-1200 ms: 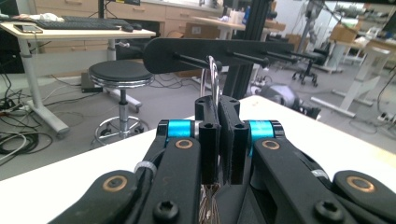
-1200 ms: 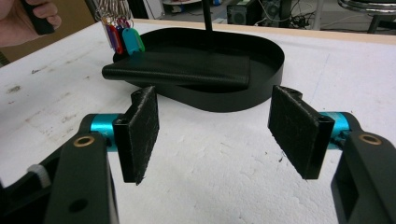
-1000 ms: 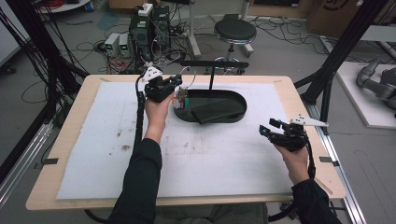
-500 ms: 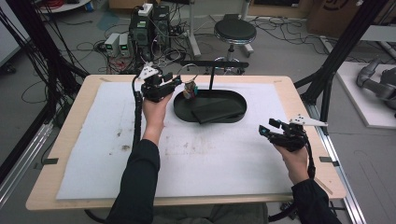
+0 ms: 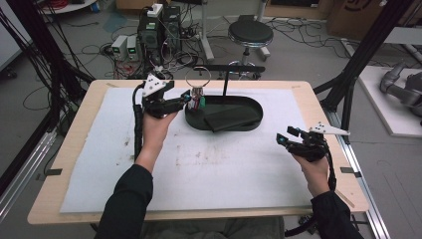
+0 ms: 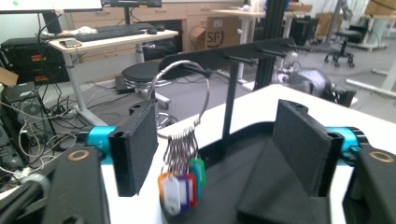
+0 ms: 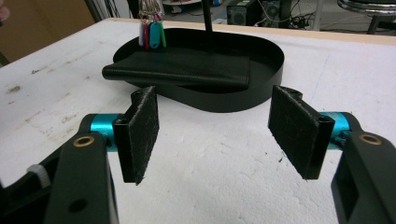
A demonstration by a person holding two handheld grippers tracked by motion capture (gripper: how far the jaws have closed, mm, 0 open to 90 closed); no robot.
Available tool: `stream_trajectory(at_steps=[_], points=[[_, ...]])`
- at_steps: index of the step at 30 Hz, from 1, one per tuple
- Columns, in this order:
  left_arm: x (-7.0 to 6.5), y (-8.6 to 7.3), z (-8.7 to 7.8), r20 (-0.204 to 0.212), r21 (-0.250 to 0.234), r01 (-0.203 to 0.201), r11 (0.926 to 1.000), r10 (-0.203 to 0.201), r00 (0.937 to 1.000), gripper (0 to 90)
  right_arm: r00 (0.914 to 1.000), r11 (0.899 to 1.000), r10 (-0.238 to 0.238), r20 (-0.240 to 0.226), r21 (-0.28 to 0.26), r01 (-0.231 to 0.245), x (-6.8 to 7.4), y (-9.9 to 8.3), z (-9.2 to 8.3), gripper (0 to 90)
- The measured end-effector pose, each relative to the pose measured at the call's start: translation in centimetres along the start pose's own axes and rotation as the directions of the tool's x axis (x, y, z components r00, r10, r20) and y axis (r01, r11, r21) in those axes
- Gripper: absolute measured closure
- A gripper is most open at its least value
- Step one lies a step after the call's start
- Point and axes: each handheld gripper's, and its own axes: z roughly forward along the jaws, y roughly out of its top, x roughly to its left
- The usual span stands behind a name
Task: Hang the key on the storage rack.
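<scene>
Step in hand: judged to be the release and withdrawal after hanging the key ring (image 6: pixel 180 100) with its coloured tags (image 6: pixel 181 186) on the black rack (image 6: pixel 243 53).
Key ring location: hung from a peg at the rack's left end, over the left end of the black oval tray (image 5: pixel 249 127); the tags dangle just above the tray floor.
Left tongs (image 5: pixel 185 101): released; the jaws have just been opening and now stand wide. In the left gripper view the ring hangs between the pads, close to the left pad, and neither pad presses on it.
Right tongs (image 5: pixel 288 137): released, jaws apart with nothing between them, held over the surface (image 5: pixel 224 169) well apart from the tray.
Tray contents: a flat black wallet-like item (image 7: pixel 182 70) lies in the tray beside the tags.
Advice, withdrawal: draw the left tongs straight back along their own line, jaws kept wide, so neither pad catches the ring.
Advice, clearance: mind the left pad; it sits nearest the ring.
Risk: a sideways pull could swing the ring or slide it off the peg.
Check: confirm the ring hangs free once the tongs are clear.
</scene>
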Motion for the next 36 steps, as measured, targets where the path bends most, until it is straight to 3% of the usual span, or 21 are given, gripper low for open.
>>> stream_trajectory(at_steps=[9, 13, 19, 23, 26, 29, 31, 36], points=[[-1.6, -1.7, -4.8, 0.062, 0.018, -0.015, 0.9997, 0.014, 0.998, 23.8, 0.9992, 0.999, -0.034, 0.021, -0.001, 0.035, -0.2, 0.2, -0.4, 32.8], [-2.1, -3.5, -6.8, 0.072, 0.053, -0.018, 0.9984, 0.014, 0.9973, 23.9, 0.9978, 0.999, -0.054, 0.039, -0.004, 0.054, -0.4, 0.3, -0.8, 31.1], [-1.9, -6.9, -9.1, 0.054, 0.089, -0.009, 0.996, 0.004, 0.9986, 23.9, 0.9961, 0.998, -0.062, 0.064, -0.02, 0.063, -0.6, 0.4, -1.2, 28.8], [-1.2, -8.5, -9.9, 0.026, 0.117, -0.011, 0.9931, 0.008, 0.9996, 23.8, 0.994, 0.997, -0.078, 0.077, -0.015, 0.079, -0.6, 0.3, -1.1, 28.3], [-0.7, -9.3, -10.1, 0.011, 0.112, 0.018, 0.9936, -0.019, 0.9998, 23.9, 0.9934, 0.996, -0.085, 0.077, -0.001, 0.085, -0.6, 0.2, -0.8, 28.0], [-0.5, -9.6, -10.0, -0.001, 0.131, -0.004, 0.9914, 0.004, 1.0, 23.9, 0.9904, 0.993, -0.113, 0.08, 0.038, 0.11, -0.4, -0.1, -0.2, 28.0], [-0.3, -9.7, -10.1, 0.001, 0.127, 0.006, 0.9919, -0.006, 1.0, 23.9, 0.9895, 0.992, -0.12, 0.081, 0.048, 0.116, -0.3, -0.2, -0.1, 28.0], [-0.2, -9.9, -10.3, -0.013, 0.139, -0.025, 0.9899, 0.027, 0.9996, 23.9, 0.9874, 0.989, -0.137, 0.079, 0.06, 0.133, 0.0, -0.2, 0.1, 28.0]])
